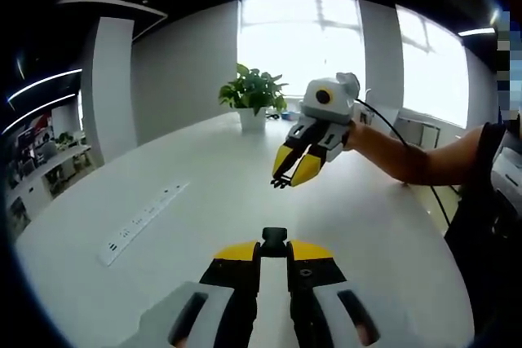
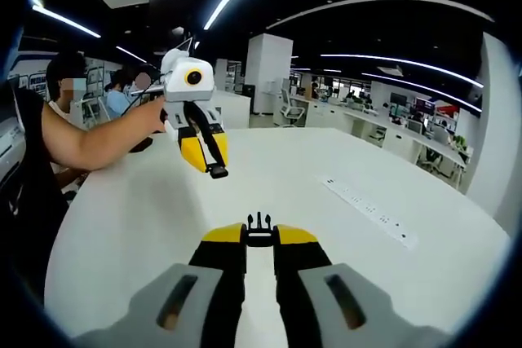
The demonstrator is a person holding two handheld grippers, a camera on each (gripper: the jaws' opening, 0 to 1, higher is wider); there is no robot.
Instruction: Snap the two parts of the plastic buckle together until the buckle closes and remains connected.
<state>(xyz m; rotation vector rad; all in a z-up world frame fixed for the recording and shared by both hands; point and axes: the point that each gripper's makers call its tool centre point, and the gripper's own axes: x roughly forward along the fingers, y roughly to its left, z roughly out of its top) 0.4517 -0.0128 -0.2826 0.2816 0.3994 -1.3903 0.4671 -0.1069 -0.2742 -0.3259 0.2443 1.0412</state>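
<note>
Socket half of the buckle was held at the tips of the left gripper, jaws closed on it, in the left gripper view; the same part was seen as a small dark piece at the tips of that gripper in the right gripper view. Pronged half of the buckle was clamped at the tips of the right gripper, jaws closed on it, prongs pointed away from the camera. In the left gripper view the right gripper was seen with a small dark piece at its tips. The two halves were held apart, not joined, both raised above the white tabletop. The grippers were pointed toward each other. A white power strip was laid flat on the tabletop, off to the side. A potted plant was stood at the far edge by the windows. A person's forearm was seen behind the right gripper.
</note>
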